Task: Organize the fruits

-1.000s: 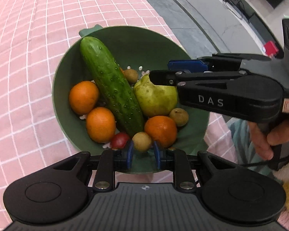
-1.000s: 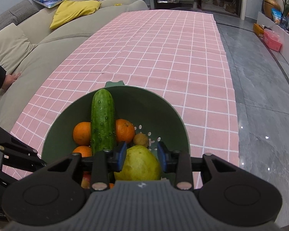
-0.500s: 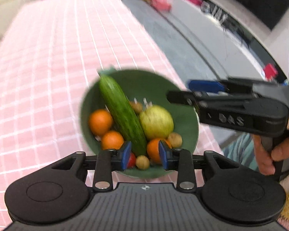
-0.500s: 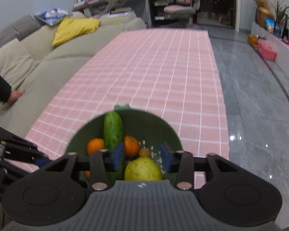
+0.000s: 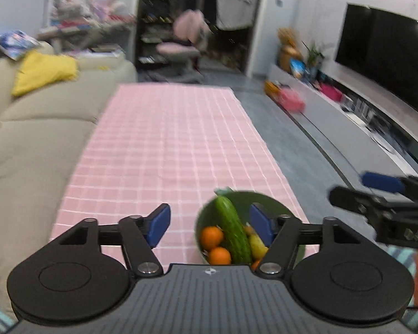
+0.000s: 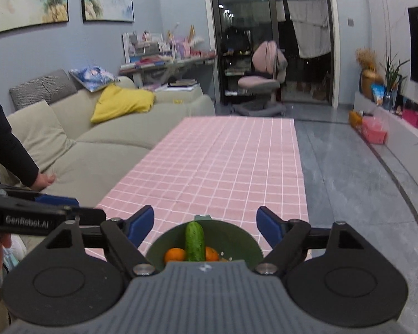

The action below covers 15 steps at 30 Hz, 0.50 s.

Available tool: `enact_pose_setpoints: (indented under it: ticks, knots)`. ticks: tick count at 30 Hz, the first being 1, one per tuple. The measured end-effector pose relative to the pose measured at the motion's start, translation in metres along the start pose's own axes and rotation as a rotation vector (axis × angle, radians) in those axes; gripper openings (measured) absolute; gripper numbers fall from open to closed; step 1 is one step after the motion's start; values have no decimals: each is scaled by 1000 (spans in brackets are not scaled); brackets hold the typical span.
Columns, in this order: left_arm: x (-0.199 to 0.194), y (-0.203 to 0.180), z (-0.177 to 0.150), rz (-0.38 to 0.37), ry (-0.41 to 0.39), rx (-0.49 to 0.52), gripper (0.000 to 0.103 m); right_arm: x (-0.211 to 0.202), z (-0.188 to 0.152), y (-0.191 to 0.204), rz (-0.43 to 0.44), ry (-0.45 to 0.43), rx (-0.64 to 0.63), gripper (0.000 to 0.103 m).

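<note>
A long table covered by a pink checked tablecloth [image 6: 225,164] with white grid lines, running away from the viewer toward the far end. A green bowl [image 6: 237,236] stands directly on the cloth near the near end, close to the right edge in the left wrist view [image 5: 276,203]. The rest of the cloth shows nothing else lying on it. A beige sofa borders the left edge; grey floor borders the right.

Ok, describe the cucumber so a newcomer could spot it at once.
Find the pink checked tablecloth and go to its near end, where a green bowl sits. The cucumber lies in the bowl among round oranges; it is the only long, dark green, bumpy thing there.
</note>
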<state>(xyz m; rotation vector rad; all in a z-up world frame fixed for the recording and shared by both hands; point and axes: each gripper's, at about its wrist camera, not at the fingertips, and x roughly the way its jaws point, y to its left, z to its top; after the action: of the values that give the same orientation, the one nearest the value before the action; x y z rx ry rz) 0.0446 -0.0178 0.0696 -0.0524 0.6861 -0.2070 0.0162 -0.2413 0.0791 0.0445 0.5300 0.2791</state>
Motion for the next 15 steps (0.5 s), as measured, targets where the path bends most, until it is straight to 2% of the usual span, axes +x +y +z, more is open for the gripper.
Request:
enact_pose_setpoints:
  ticks: [2, 8, 12, 15]
  knots:
    - [-8, -2, -4, 45, -33, 2, 83, -14, -4, 5, -9, -19, 3, 86]
    - [-23, -10, -19, 146, -71, 52, 85, -42, -23, 20, -48, -38, -7, 88]
    - [-28, -16, -32, 173, -84, 66, 86, -52, -42, 25, -67, -25, 1, 93]
    - [-24, -18, -40, 171, -58, 79, 86, -47, -55, 26, -85, 21, -17, 93]
